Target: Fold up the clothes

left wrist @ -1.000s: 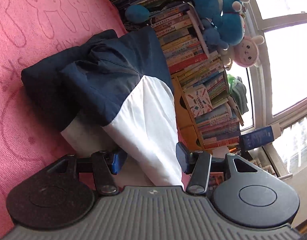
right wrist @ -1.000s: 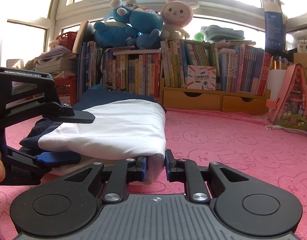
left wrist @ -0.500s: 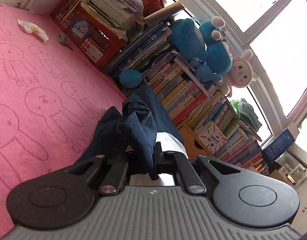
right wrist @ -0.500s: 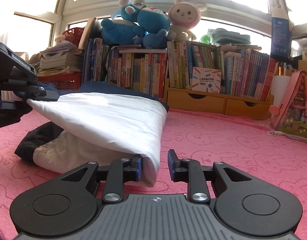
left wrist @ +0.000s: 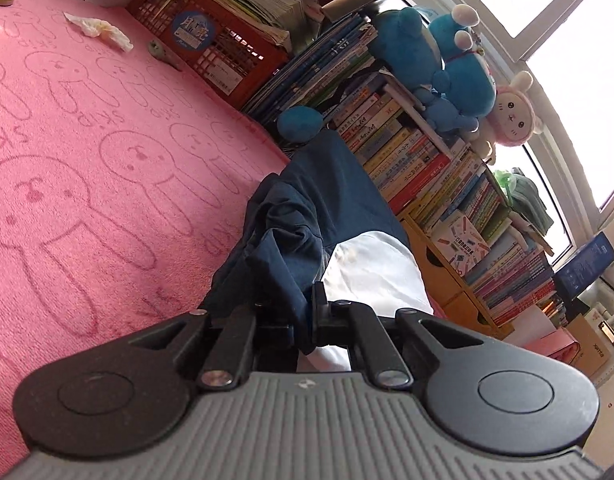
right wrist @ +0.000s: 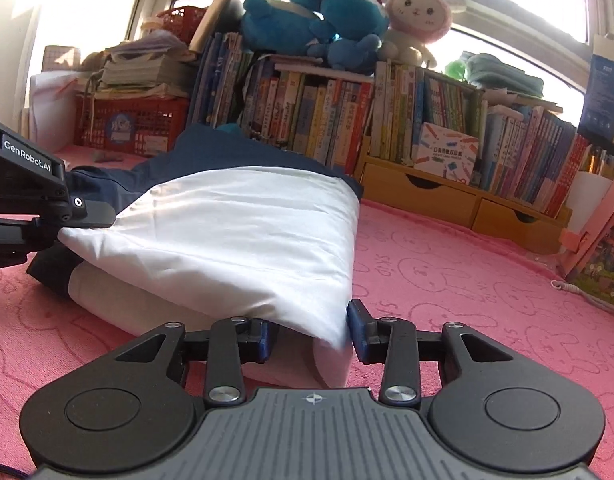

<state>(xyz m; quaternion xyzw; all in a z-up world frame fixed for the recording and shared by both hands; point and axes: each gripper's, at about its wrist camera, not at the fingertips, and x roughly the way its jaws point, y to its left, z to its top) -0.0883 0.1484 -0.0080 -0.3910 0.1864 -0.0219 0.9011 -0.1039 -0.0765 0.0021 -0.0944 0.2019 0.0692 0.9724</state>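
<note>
A navy and white garment (right wrist: 243, 232) lies part-folded on the pink rabbit-print carpet (right wrist: 447, 280). My left gripper (left wrist: 305, 316) is shut on a bunched navy edge of the garment (left wrist: 331, 208), with white cloth just beyond it. In the right wrist view the left gripper (right wrist: 67, 224) holds that side's top layer raised off the lower layer. My right gripper (right wrist: 311, 332) is at the near white corner. Its jaws are opening, and the folded white corner sits loosely between them.
A low bookshelf (right wrist: 387, 128) packed with books runs along the back, with plush toys (right wrist: 327, 4) on top and wooden drawers (right wrist: 419, 196) below. A red crate (left wrist: 211, 44) of papers stands at the left, a crumpled tissue (left wrist: 99, 30) on the carpet, and a pink bag (right wrist: 603, 252) at the right.
My left gripper closed on the navy edge, rolled and lifted that side of the garment. My right gripper's jaws spread apart from the white corner they pinched.
</note>
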